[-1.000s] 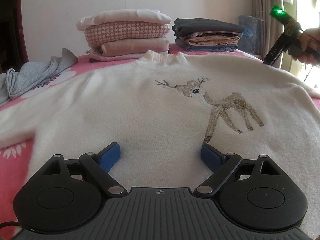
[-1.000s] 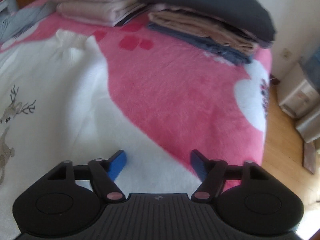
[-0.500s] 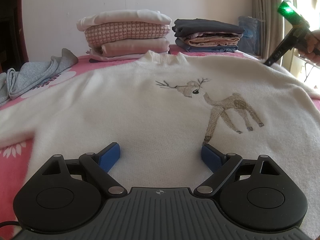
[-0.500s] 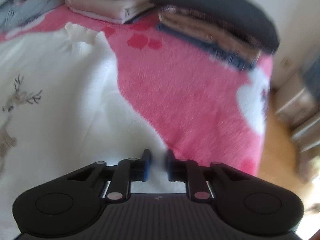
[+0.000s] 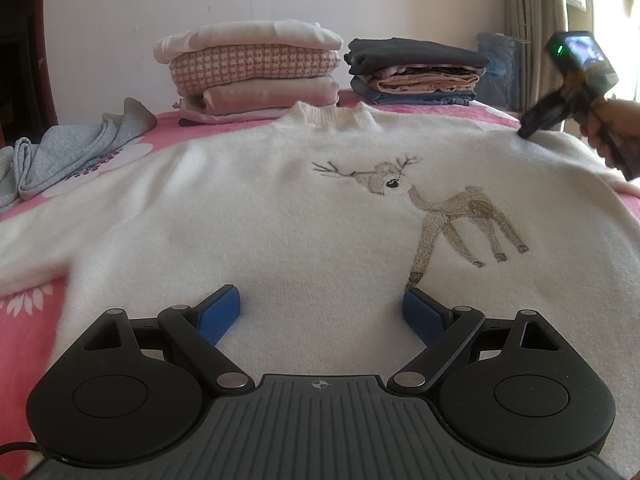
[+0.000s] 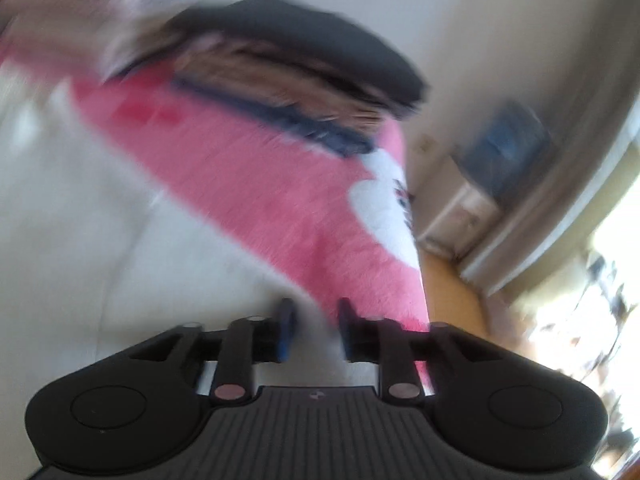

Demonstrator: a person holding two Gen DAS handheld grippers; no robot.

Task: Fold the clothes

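A cream sweater (image 5: pixel 280 220) with an embroidered deer lies flat, front up, on a pink blanket (image 5: pixel 24 328). My left gripper (image 5: pixel 322 300) is open over the sweater's lower part, its blue pads (image 5: pixel 220 314) wide apart with nothing pinched between them. In the left wrist view, a hand (image 5: pixel 612 128) holds my right gripper (image 5: pixel 526 130) with its tip at the sweater's right shoulder. The blurred right wrist view shows the right gripper (image 6: pixel 314 312) over the edge of the sweater (image 6: pixel 80 240). Its jaws are opening, with a narrow gap and pale cloth behind it.
Two stacks of folded clothes stand at the back: a pale pink one (image 5: pixel 252 76) and a dark-topped one (image 5: pixel 416 72). A crumpled grey garment (image 5: pixel 72 148) lies at the left. Right of the blanket's edge (image 6: pixel 404 280) are a wooden floor (image 6: pixel 452 292) and a low cabinet (image 6: pixel 460 208).
The right gripper's jaws closed from wide to nearly shut, then parted a little. Its view has rolled and tilted, and it has swung at the sweater's shoulder. The left gripper has not moved.
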